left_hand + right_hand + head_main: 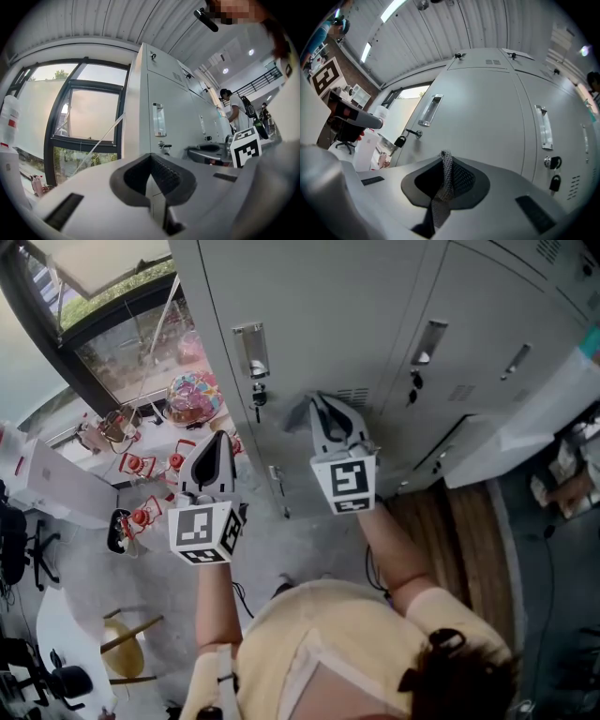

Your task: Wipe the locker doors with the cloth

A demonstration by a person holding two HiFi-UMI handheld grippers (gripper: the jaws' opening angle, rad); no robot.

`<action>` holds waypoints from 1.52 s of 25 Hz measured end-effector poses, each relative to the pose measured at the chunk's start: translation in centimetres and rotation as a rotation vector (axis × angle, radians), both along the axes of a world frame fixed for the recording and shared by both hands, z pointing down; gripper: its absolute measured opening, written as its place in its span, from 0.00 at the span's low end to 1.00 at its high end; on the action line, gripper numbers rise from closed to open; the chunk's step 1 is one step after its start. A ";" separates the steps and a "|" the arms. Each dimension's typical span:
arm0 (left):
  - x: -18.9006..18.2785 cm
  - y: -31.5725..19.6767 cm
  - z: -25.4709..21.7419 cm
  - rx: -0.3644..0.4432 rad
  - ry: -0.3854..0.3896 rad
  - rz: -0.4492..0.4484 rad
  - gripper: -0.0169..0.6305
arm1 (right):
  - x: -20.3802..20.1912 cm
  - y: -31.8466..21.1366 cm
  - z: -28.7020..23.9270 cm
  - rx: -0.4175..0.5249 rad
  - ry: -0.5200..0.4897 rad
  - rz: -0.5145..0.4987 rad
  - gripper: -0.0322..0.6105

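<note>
A row of grey locker doors [319, 315] fills the top of the head view, each with a recessed metal handle [251, 350] and a key lock below it. My right gripper [323, 404] is close to the door face, shut on a grey knitted cloth [300, 413]. In the right gripper view the cloth [446, 173] hangs pinched between the jaws [446, 159], with the door [487, 108] just ahead. My left gripper [217, 442] is held lower left, off the lockers, shut and empty. In its own view the left gripper [151, 161] faces the locker row's end [136, 112].
A large window [122, 324] stands left of the lockers. Below it are red items [141, 465], a colourful ball-like object [192, 395] and a white table [56, 488]. A padlock [400, 140] hangs from one door's lock. Another person [232, 110] stands farther along the lockers.
</note>
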State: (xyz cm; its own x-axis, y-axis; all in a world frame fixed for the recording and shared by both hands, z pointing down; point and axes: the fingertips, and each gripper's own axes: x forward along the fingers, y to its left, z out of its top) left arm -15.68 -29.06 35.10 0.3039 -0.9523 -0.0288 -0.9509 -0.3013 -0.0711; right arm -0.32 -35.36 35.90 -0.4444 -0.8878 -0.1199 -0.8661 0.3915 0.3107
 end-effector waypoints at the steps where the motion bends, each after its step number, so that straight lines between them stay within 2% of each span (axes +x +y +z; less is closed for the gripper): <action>1: 0.4 -0.2 0.1 -0.001 0.000 0.010 0.00 | 0.5 -0.1 -0.1 0.007 -0.011 0.011 0.08; 11: 3.2 -1.5 0.5 -0.009 0.002 0.088 0.00 | 6.3 -1.2 0.3 -0.004 -0.021 0.149 0.08; 21: 4.4 -2.4 0.7 -0.014 0.010 0.113 0.00 | 10.2 -2.0 0.6 -0.018 -0.021 0.235 0.08; 30: 3.6 -2.6 0.8 -0.018 0.021 0.098 0.00 | 11.5 -1.9 0.9 -0.034 -0.033 0.253 0.08; 38: 3.1 -2.7 0.3 -0.004 0.024 0.087 0.00 | 10.8 -0.8 -0.3 -0.019 -0.067 0.214 0.08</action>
State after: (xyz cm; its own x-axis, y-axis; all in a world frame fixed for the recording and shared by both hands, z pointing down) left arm -12.63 -31.81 35.35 0.3848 -0.9224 -0.0337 -0.9225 -0.3831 -0.0470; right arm 10.52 -36.16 35.56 -0.2377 -0.9632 -0.1254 -0.9484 0.2022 0.2444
